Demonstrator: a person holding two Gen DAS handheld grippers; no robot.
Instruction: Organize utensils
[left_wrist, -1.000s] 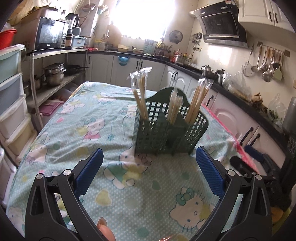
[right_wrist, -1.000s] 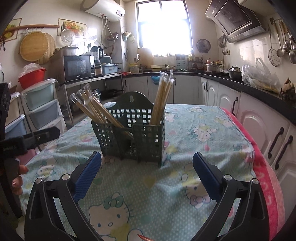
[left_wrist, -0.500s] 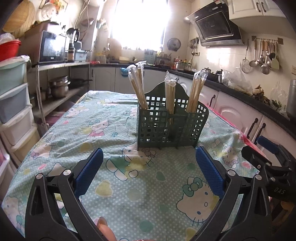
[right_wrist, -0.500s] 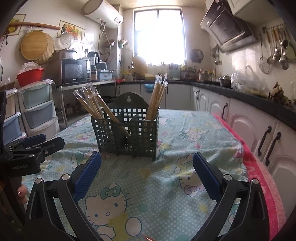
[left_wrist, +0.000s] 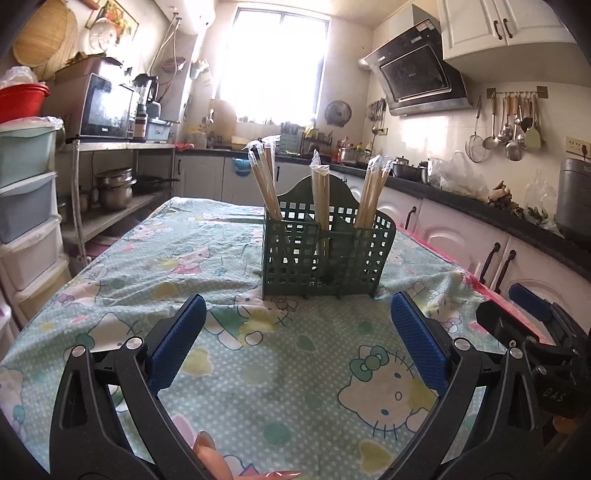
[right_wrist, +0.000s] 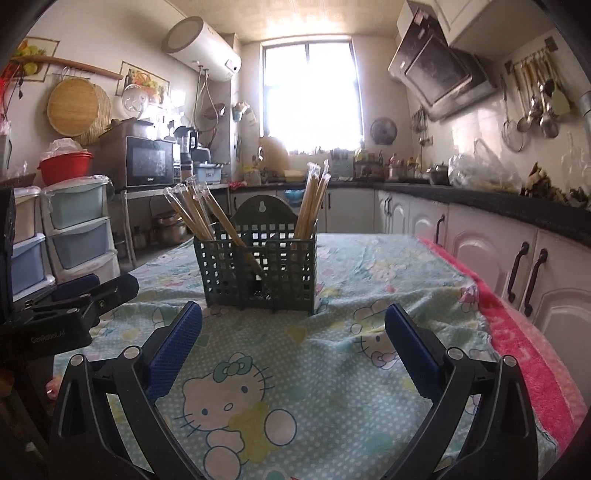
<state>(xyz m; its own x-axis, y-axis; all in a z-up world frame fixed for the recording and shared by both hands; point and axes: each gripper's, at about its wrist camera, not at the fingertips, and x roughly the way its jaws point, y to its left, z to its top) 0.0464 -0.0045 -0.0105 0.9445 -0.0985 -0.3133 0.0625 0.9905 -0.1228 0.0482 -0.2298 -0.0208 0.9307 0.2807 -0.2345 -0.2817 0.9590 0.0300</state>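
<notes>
Both my claws stand spread wide and empty. My left claw (left_wrist: 295, 332) and right claw (right_wrist: 293, 332) hang low over the tablecloth (left_wrist: 295, 369), well short of the rack (left_wrist: 325, 251).

The rack sits upright mid-table. Wrapped chopsticks (left_wrist: 264, 177) stand in its compartments: three bundles show from the left view; from the right view one bundle (right_wrist: 195, 210) leans hard to the left and another (right_wrist: 314, 199) stands steeper.

Risks, as I judge them:
- The rack looks light and top-loaded; a push on a bundle could tip it or slide it on the rumpled cloth.
- The plastic wrappers look slick; a pinch high on a bundle may slip or crush film only.
- The leaning bundle crosses inside the rack and could snag the grid on lifting.
- My two claws are close together; they could collide on reaching in.

Writing: "GenRobot.AI" on the left claw's body as seen from the right; "DAS" on the right claw's body as seen from the left. The microwave (right_wrist: 149, 162) badge is too small to read.
</notes>
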